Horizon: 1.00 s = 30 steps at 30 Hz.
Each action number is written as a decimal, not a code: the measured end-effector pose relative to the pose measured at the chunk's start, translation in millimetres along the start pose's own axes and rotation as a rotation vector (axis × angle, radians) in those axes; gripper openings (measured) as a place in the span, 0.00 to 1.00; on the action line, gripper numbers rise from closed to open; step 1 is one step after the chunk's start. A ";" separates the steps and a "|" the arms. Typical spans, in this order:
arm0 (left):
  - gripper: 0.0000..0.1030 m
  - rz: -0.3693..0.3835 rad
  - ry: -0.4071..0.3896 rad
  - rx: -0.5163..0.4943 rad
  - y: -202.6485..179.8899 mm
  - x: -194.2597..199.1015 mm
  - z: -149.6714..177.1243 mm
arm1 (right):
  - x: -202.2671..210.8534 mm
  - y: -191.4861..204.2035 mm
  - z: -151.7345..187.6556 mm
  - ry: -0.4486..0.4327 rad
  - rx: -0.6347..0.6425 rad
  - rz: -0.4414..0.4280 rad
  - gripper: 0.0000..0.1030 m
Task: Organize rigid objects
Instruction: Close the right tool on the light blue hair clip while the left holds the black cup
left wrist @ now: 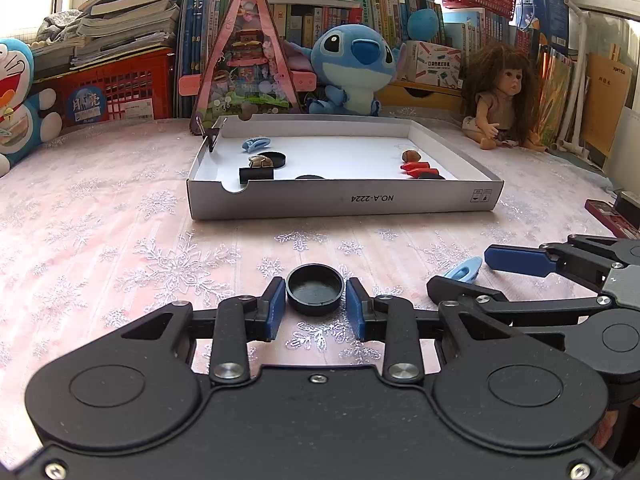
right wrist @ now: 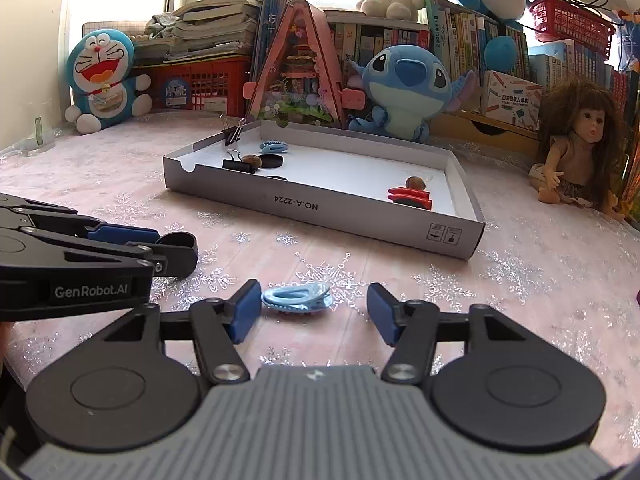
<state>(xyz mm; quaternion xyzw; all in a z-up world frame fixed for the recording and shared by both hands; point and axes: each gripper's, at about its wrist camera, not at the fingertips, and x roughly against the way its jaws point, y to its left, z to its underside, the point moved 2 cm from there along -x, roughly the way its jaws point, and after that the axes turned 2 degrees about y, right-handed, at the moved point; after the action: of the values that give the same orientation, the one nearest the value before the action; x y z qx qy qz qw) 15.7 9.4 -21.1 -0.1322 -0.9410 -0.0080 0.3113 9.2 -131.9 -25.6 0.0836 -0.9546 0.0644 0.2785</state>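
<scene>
A black round cap point(left wrist: 315, 289) lies on the tablecloth between the blue pads of my left gripper point(left wrist: 316, 304); the pads stand at its sides with small gaps, so the gripper is open. In the right wrist view the cap point(right wrist: 179, 245) sits at the left gripper's tip. A light blue hair clip point(right wrist: 297, 298) lies on the cloth between the wide-open pads of my right gripper point(right wrist: 308, 312), nearer the left pad. The clip point(left wrist: 464, 270) also shows in the left wrist view. The white shallow box point(left wrist: 344, 200) ahead holds a blue clip, black caps, binder clips, nuts and red pieces.
Behind the box point(right wrist: 320, 216) stand a Stitch plush point(right wrist: 404, 84), a pink triangular toy house point(right wrist: 298, 76), a Doraemon plush point(right wrist: 104, 76), a doll point(right wrist: 576, 152), red crates and books. A dark red case point(left wrist: 608, 216) lies at the table's right edge.
</scene>
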 end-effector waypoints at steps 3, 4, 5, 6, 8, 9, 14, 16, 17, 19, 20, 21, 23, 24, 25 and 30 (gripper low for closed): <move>0.30 0.001 0.000 0.001 -0.5 -0.1 0.0 | 0.7 0.7 -0.1 -0.005 -0.002 0.003 0.45; 0.30 0.002 -0.001 0.002 -1.3 0.1 0.0 | 1.1 0.5 -0.2 -0.005 -0.006 0.000 0.44; 0.30 0.002 -0.002 0.002 -1.9 0.1 -0.3 | 1.6 0.3 -0.3 -0.006 -0.009 -0.002 0.44; 0.30 0.002 -0.003 0.002 -2.4 0.1 -0.5 | 2.3 0.1 -0.4 -0.008 -0.011 -0.002 0.44; 0.30 0.004 -0.006 0.005 -3.0 0.3 -0.9 | 3.5 -0.3 -0.6 -0.012 -0.014 0.000 0.44; 0.30 0.005 -0.007 0.005 -3.5 0.3 -1.3 | 4.2 -0.9 -0.8 -0.014 -0.016 0.001 0.44; 0.30 0.008 -0.014 0.007 -5.3 1.3 -3.2 | 6.0 -4.1 -2.4 -0.021 -0.027 0.009 0.44; 0.30 0.010 -0.016 0.008 -5.5 1.6 -3.4 | 5.9 -5.6 -2.9 -0.021 -0.031 0.012 0.44; 0.29 0.010 -0.017 0.009 -5.5 1.8 -3.5 | 5.9 -6.4 -3.0 -0.020 -0.035 0.014 0.44; 0.29 0.009 -0.020 0.012 -5.7 1.9 -4.0 | 5.5 -7.9 -3.4 -0.019 -0.041 0.016 0.44; 0.29 0.007 -0.021 0.014 -5.6 1.8 -4.2 | 5.3 -8.7 -3.7 -0.019 -0.044 0.017 0.44; 0.29 0.005 -0.022 0.015 -5.6 1.4 -4.7 | 5.1 -9.3 -3.9 -0.019 -0.046 0.020 0.44; 0.29 0.003 -0.023 0.014 -6.0 1.4 -4.9 | 4.6 -10.4 -4.4 -0.020 -0.049 0.023 0.44; 0.29 0.004 -0.023 0.012 -5.9 1.4 -4.9 | 4.2 -11.0 -4.9 -0.020 -0.050 0.024 0.44; 0.29 0.003 -0.023 0.011 -6.2 1.3 -5.2 | 4.2 -11.6 -5.1 -0.021 -0.051 0.025 0.44; 0.29 0.005 -0.027 0.011 -6.6 1.5 -7.7 | 4.3 -15.2 -6.3 -0.024 -0.058 0.034 0.44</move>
<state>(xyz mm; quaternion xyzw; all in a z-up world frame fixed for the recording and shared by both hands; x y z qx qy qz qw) 17.4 2.7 -13.6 -0.1330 -0.9449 -0.0002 0.2992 11.9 -146.2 -16.8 0.0600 -0.9607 0.0404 0.2681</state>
